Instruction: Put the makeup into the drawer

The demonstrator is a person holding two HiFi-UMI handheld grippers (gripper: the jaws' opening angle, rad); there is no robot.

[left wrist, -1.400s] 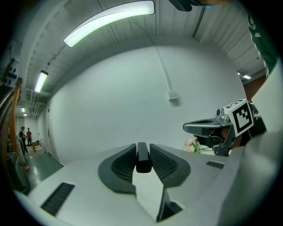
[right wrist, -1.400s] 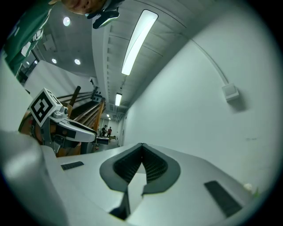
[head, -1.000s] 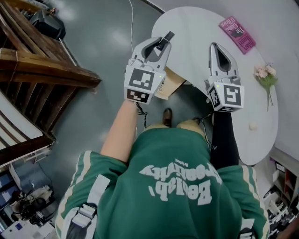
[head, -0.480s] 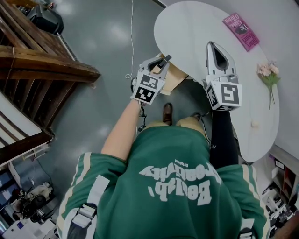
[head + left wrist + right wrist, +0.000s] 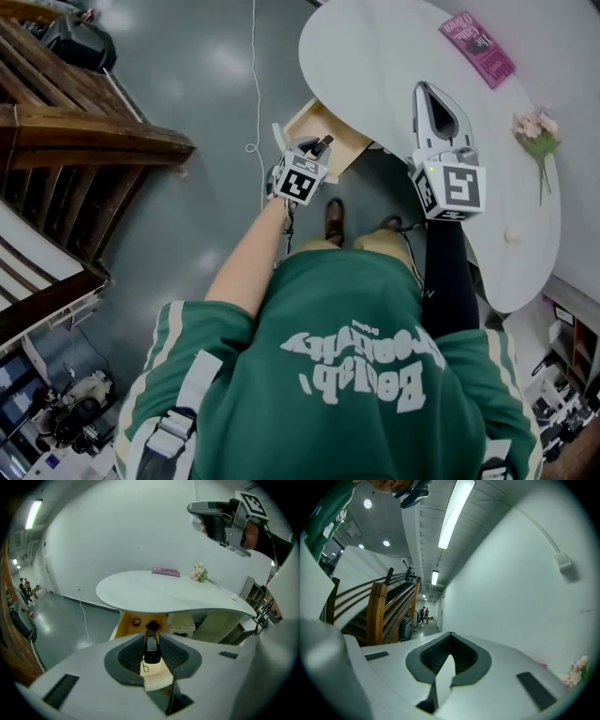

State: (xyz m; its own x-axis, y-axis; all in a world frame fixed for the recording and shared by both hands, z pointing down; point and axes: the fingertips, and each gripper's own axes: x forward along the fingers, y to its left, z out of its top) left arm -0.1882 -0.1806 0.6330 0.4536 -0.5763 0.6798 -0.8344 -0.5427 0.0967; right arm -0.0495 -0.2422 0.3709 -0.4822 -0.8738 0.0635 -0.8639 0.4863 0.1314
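- The left gripper (image 5: 313,154) points down and away from the person, its jaws clamped on the makeup (image 5: 325,143), a slim dark tube.
- In the left gripper view the makeup (image 5: 152,648) stands upright between the ribbed pads, its tip past the jaw ends.
- It hangs in the air over the near edge of the drawer (image 5: 330,137); it is not inside.
- The drawer, pale wood, stands pulled open under the edge of the white tabletop (image 5: 394,66).
- Something small and round lies in the drawer (image 5: 136,621); what it is cannot be told.
- The right gripper (image 5: 424,88) is held over the tabletop, well apart from the drawer, jaws together with nothing between them.
- A pink book (image 5: 478,47), a sprig of flowers (image 5: 534,127) and a small white ball (image 5: 511,234) lie on the tabletop.
- A wooden stair (image 5: 84,141) stands on the grey floor to the person's left.
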